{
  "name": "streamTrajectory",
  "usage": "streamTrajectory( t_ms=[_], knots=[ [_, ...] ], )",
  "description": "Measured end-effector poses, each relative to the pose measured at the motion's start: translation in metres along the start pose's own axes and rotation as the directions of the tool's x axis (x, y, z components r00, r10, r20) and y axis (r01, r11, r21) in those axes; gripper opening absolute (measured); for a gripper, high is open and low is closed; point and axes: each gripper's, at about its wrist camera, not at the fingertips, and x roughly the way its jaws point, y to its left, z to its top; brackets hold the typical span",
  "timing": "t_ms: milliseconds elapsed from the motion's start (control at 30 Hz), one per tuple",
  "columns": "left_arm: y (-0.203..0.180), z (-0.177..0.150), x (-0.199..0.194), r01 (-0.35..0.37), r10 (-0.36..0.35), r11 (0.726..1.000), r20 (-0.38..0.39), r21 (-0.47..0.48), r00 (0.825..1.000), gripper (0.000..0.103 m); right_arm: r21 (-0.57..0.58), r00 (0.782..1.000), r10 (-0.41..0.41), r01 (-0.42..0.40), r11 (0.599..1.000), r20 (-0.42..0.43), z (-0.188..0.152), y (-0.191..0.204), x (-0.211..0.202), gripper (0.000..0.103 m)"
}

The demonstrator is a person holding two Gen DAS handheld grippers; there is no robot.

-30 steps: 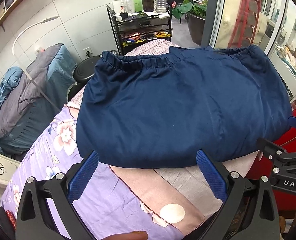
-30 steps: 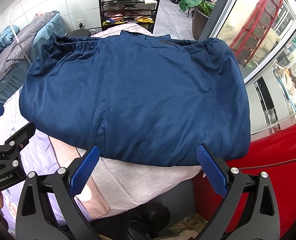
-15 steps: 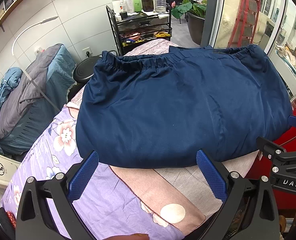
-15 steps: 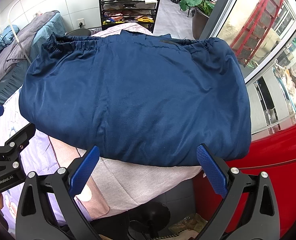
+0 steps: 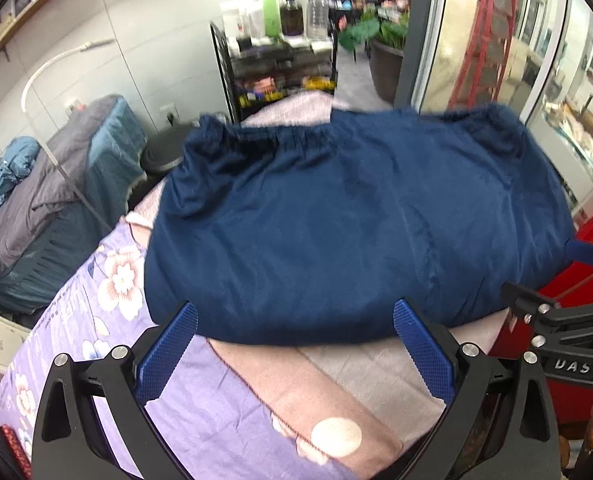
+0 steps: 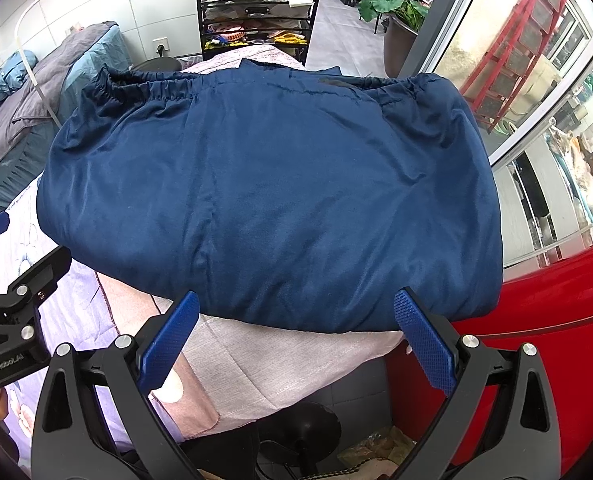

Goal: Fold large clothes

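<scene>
1. My left gripper (image 5: 294, 346) hangs with its blue pads spread wide and nothing between them, just short of the near fold of the navy garment (image 5: 348, 232). My right gripper (image 6: 296, 342) is likewise spread and empty, at the garment's near right corner.
2. The garment lies folded into a thick rectangle on the padded table (image 6: 252, 364). Its folded edge faces me and its elastic waistband (image 6: 164, 90) lies at the far edge.
3. Step in hand, as I judge it: one fold is made, both tools are free, and I am lining up for the next grab.
4. Next move: each gripper should close on one near corner through all layers, then carry it toward the waistband without the layers sliding.
5. Edges: the garment's right side overhangs the table's right edge, above the red panel (image 6: 556, 320). That side could slump.
6. Room: floral sheet (image 5: 108, 304) bare on the near left; near strip of table bare too.
7. Far: a black trolley (image 6: 256, 12) stands beyond the far end, well apart.
</scene>
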Motion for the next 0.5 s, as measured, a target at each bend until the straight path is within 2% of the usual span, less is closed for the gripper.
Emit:
streamTrajectory(
  t_ms=[100, 300, 433, 500],
  knots=[
    [-0.002, 0.001, -0.006, -0.014, 0.013, 1.000, 0.041, 0.015, 0.999, 0.097, 0.001, 1.000, 0.001, -0.001, 1.000, 0.000, 0.001, -0.001, 0.002, 0.096],
    [-0.003, 0.001, -0.002, -0.014, 0.014, 1.000, 0.018, 0.001, 1.000, 0.097, 0.003, 1.000, 0.001, -0.001, 1.000, 0.002, 0.002, -0.002, 0.001, 0.096],
    [0.002, 0.004, 0.004, -0.009, 0.008, 1.000, -0.050, -0.025, 0.999, 0.097, 0.005, 1.000, 0.001, -0.001, 1.000, 0.002, 0.002, -0.004, 0.000, 0.096],
    [0.001, 0.003, 0.005, -0.025, 0.024, 1.000, -0.047, -0.011, 0.999, 0.097, 0.002, 1.000, 0.001, -0.001, 1.000, 0.001, 0.001, -0.004, 0.000, 0.096]
  ],
)
